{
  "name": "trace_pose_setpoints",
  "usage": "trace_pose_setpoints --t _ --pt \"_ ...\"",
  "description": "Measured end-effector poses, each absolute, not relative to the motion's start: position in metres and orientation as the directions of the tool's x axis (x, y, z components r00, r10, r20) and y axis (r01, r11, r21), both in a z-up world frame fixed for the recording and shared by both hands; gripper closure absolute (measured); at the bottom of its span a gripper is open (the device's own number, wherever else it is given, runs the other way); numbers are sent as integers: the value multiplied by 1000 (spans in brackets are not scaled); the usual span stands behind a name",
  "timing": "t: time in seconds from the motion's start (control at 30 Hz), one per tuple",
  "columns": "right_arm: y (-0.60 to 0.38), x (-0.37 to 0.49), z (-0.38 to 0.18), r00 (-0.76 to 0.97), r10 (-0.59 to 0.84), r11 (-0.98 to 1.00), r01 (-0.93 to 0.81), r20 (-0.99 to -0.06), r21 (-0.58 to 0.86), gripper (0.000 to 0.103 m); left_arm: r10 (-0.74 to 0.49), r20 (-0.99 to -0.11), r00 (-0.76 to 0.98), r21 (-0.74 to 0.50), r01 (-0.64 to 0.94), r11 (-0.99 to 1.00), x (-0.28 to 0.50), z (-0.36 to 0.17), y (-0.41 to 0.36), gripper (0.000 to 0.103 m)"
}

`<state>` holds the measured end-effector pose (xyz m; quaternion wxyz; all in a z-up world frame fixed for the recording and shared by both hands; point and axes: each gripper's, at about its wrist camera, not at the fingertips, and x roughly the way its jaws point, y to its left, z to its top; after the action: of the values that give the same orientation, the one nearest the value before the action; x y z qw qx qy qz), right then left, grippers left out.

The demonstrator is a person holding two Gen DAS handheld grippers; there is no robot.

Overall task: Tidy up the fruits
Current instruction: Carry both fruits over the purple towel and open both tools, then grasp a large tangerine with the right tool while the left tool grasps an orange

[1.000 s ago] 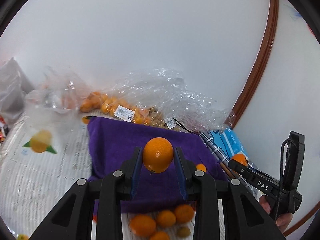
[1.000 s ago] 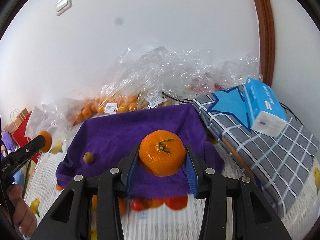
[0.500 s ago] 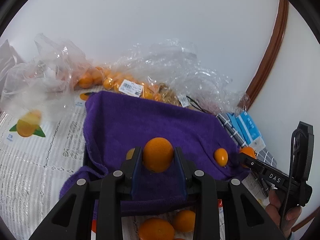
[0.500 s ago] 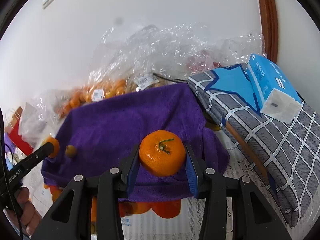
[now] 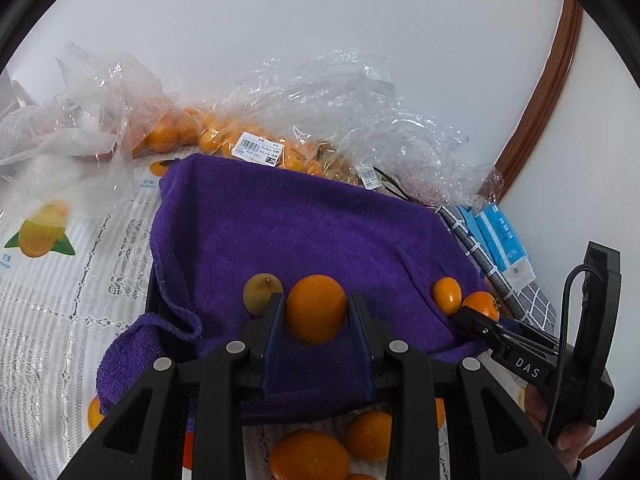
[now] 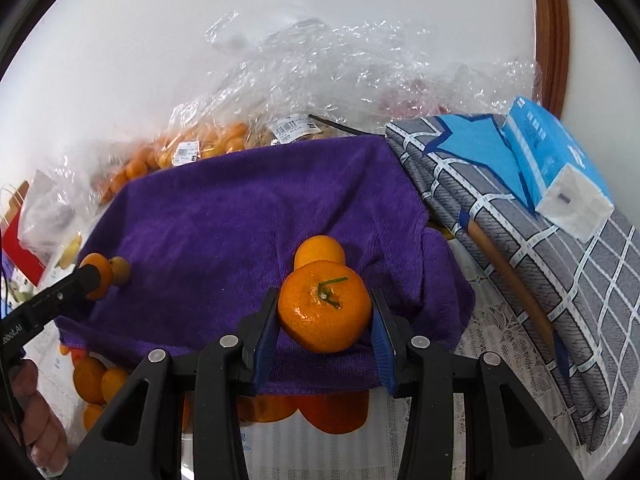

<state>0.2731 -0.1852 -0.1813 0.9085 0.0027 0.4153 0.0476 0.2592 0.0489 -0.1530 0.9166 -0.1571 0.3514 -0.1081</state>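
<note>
My left gripper [image 5: 317,312] is shut on a smooth orange [image 5: 316,307], low over the near edge of the purple towel [image 5: 288,224]. A small yellow-green fruit [image 5: 262,293] lies on the towel just left of it. My right gripper [image 6: 325,312] is shut on a mandarin with a green stem [image 6: 325,306], over the towel's [image 6: 248,216] near right part. A small orange fruit [image 6: 320,251] lies on the towel right behind it. In the left wrist view the right gripper [image 5: 476,314] shows at the right, next to that small fruit [image 5: 447,295].
Loose oranges [image 5: 312,456] lie on the lace tablecloth [image 5: 52,312] below the towel's near edge. Clear plastic bags of small oranges [image 5: 256,148] stand behind the towel against the wall. A folded checked cloth [image 6: 532,280] with a blue tissue pack [image 6: 556,172] lies to the right.
Both grippers have moved forward and down over the purple towel, each still holding its fruit. The towel and the fruits lying on it have come closer.
</note>
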Motion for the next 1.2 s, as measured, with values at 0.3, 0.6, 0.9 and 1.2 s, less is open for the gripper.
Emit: trace_pose_setpoints --t 0.3,0.6,0.9,1.2 --pt "-182 272 -181 658 73 996 -93 -750 16 60 -303 -634 712 -351 85 932 263 -158 46 73" --pt "-180 271 -180 660 81 995 -98 -747 21 56 -288 -647 706 -329 83 941 265 -161 43 73" --pt "-178 261 -171 709 67 995 -96 -702 -2 47 -284 -651 704 -320 85 944 265 -161 42 73" --pt "-178 249 -159 745 74 996 -85 -663 16 45 -275 -633 724 -306 92 947 261 -155 43 57"
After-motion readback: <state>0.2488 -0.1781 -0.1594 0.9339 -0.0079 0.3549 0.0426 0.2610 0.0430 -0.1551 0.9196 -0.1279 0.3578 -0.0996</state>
